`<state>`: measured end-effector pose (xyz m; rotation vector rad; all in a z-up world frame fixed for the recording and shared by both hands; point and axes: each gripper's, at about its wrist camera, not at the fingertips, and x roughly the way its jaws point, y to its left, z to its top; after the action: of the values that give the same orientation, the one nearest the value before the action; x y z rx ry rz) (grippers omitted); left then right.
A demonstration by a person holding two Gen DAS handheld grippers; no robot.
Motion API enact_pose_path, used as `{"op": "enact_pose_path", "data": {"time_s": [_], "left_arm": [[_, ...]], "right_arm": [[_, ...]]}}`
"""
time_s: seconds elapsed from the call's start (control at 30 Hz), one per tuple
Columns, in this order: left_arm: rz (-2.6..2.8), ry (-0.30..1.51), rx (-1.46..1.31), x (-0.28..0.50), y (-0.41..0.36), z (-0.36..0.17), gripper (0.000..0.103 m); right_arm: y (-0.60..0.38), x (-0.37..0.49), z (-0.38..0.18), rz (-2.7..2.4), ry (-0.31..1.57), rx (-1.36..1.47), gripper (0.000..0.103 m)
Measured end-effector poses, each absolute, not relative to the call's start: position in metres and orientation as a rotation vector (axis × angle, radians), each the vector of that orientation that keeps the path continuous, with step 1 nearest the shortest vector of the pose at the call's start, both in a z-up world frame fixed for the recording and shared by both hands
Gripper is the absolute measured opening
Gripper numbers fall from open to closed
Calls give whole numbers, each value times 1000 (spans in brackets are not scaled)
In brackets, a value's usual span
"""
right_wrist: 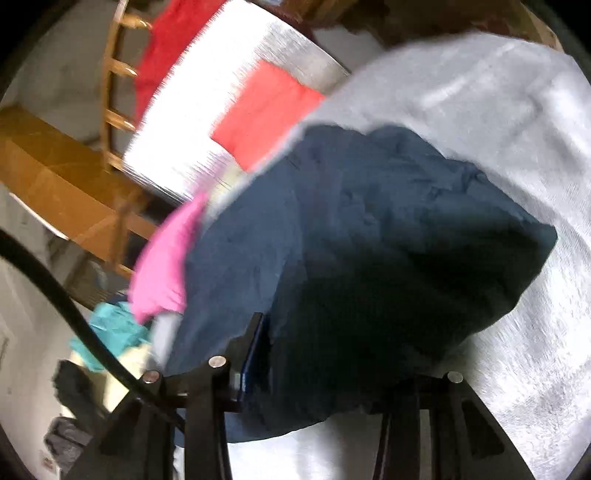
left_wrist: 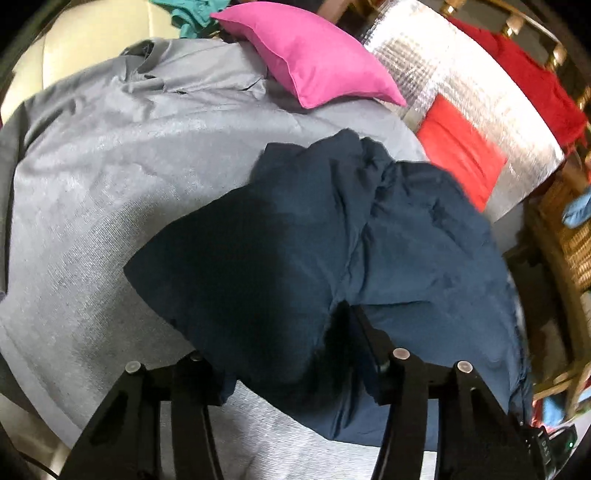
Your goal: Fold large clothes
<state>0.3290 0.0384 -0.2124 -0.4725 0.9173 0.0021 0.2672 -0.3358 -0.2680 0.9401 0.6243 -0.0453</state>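
The left tool (left_wrist: 295, 350) has bunched navy cloth (left_wrist: 314, 240) filling the gap between its fingers; the right finger (left_wrist: 365, 343) lies against a fold and the left one is buried under the fabric, so I cannot tell whether the pads actually press on it.

The right tool (right_wrist: 332, 354) is much the same: its left finger (right_wrist: 255, 343) sits against the edge of the navy cloth (right_wrist: 369, 240), the other is hidden beneath the dark bulk, and whether it is clamped I cannot tell.

The navy cloth lies crumpled in a heap on a large grey garment (left_wrist: 110, 184), which is spread flat and shows a collar at its far end. The grey garment (right_wrist: 498, 147) shows all round the heap in the right wrist view.

A pink cushion (left_wrist: 306, 55) rests on the far edge of the grey garment. Beside it lies a silver quilted mat (left_wrist: 461, 96) with a red cloth (left_wrist: 461, 155) on top and a bigger red fabric (left_wrist: 528, 74) past it. Teal cloth (left_wrist: 192, 14) is bundled behind the cushion. A black cable (right_wrist: 74, 314) crosses the right wrist view, which is blurred.
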Motion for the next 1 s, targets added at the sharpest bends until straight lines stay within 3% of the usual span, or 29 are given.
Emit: {"op": "enact_pose_path", "data": {"time_s": [0.1,0.17,0.33,0.5,0.57,0.6,0.7,0.87,1.0], "left_arm": [[8,909,-411,324,34,-206,59],[6,906,-375,318,33,-202,61],[7,897,-300,312,30,-197,63],[19,884,-240,307,25,-194,64],[23,883,-225,307,24,-194,64],[23,881,-220,307,23,-194,64],[21,880,-209,306,23,-194,64],[19,879,-207,305,23,-193,64],[18,881,-202,304,22,-193,64]], "right_arm": [[-345,265,-276,-20,653,1032,48],[-354,258,-272,-4,655,1070,61],[-388,235,-287,-50,609,1243,71],[-401,229,-298,-54,530,1369,71],[-399,232,-294,-64,519,1306,64],[-396,234,-291,-77,522,1277,56],[-396,229,-282,-112,511,1200,50],[-383,224,-258,-156,512,1006,49],[-390,222,-280,-187,595,1090,51]]}}
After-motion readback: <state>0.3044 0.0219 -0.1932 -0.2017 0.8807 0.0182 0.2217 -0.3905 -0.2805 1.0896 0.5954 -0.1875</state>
